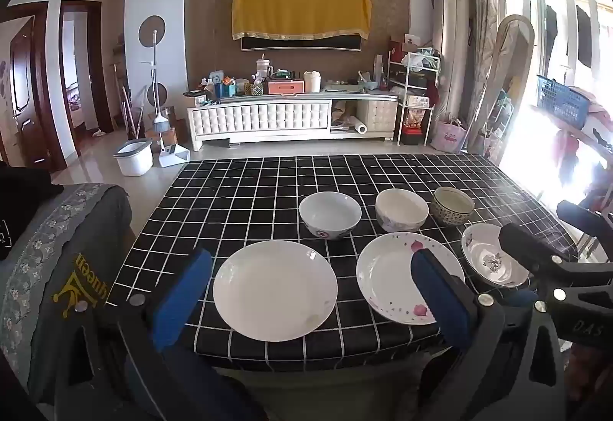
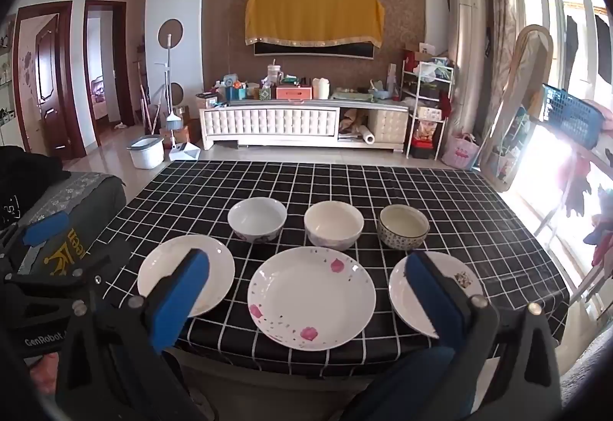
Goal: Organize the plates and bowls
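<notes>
Six dishes sit on a checked surface (image 2: pixel 383 187): petal plate (image 2: pixel 311 297) at the near edge, plain plate (image 2: pixel 161 267) left, small plate (image 2: pixel 469 287) right, three bowls (image 2: pixel 333 225) behind, far half bare. Left claw (image 1: pixel 310 302) and right claw (image 2: pixel 306 300) hover released, empty.

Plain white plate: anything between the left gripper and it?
Nothing visible. The plain white plate lies alone on the checked cloth, framed by the open left gripper; the bowls sit behind it.

The left black claw with blue foam pads (image 1: pixel 310 296) and its right twin (image 2: pixel 306 296) both hover, jaws spread wide, gripping nothing.
</notes>
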`<control>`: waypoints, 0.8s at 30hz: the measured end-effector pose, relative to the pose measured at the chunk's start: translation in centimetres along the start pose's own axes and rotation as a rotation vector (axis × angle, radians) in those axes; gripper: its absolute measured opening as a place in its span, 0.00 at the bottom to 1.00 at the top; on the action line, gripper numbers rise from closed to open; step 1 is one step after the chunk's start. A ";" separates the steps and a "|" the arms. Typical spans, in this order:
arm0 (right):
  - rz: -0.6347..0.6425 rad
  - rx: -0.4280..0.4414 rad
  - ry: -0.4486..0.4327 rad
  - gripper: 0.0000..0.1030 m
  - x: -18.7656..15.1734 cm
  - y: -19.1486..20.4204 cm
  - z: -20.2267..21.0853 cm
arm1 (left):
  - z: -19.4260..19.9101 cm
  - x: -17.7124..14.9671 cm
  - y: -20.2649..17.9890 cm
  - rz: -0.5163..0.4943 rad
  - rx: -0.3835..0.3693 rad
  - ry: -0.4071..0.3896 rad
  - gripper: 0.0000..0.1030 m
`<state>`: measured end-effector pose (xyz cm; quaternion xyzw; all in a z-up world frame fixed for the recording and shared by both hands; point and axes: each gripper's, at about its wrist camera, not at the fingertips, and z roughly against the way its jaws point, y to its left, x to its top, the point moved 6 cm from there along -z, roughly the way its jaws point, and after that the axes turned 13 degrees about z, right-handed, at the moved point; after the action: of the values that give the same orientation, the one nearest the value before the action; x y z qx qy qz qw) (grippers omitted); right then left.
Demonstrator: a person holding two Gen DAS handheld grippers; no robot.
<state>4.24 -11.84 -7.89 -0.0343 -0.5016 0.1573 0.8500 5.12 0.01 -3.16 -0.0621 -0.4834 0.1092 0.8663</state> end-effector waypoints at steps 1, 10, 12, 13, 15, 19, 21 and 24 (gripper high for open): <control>0.005 -0.001 0.000 1.00 0.0 0.0 0.0 | 0.0 0.0 0.0 -0.001 0.001 0.000 1.00; -0.001 0.007 0.009 1.00 -0.1 0.1 0.5 | 0.0 0.0 0.0 -0.005 0.002 -0.002 1.00; -0.009 0.013 0.016 1.00 0.0 -0.1 0.4 | 0.0 0.0 0.0 -0.005 0.004 -0.002 1.00; -0.009 0.014 0.017 1.00 0.0 -0.1 0.4 | 0.0 0.0 0.0 -0.007 0.003 -0.002 1.00; -0.007 0.015 0.018 1.00 -0.5 -0.1 0.2 | 0.0 0.0 0.0 -0.005 0.002 -0.002 1.00; -0.008 0.013 0.027 1.00 -0.5 0.0 0.1 | 0.1 0.0 0.0 -0.007 0.001 0.000 1.00; -0.009 0.008 0.037 1.00 -0.8 0.0 -0.1 | 0.1 -0.1 0.1 -0.009 0.000 0.002 1.00; -0.018 0.012 0.048 1.00 -1.1 -0.1 -0.2 | 0.1 -0.2 0.1 -0.011 0.001 0.002 1.00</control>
<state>3.94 -12.25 -8.92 -0.0282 -0.4806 0.1517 0.8633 4.92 0.03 -3.29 -0.0591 -0.4830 0.1045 0.8673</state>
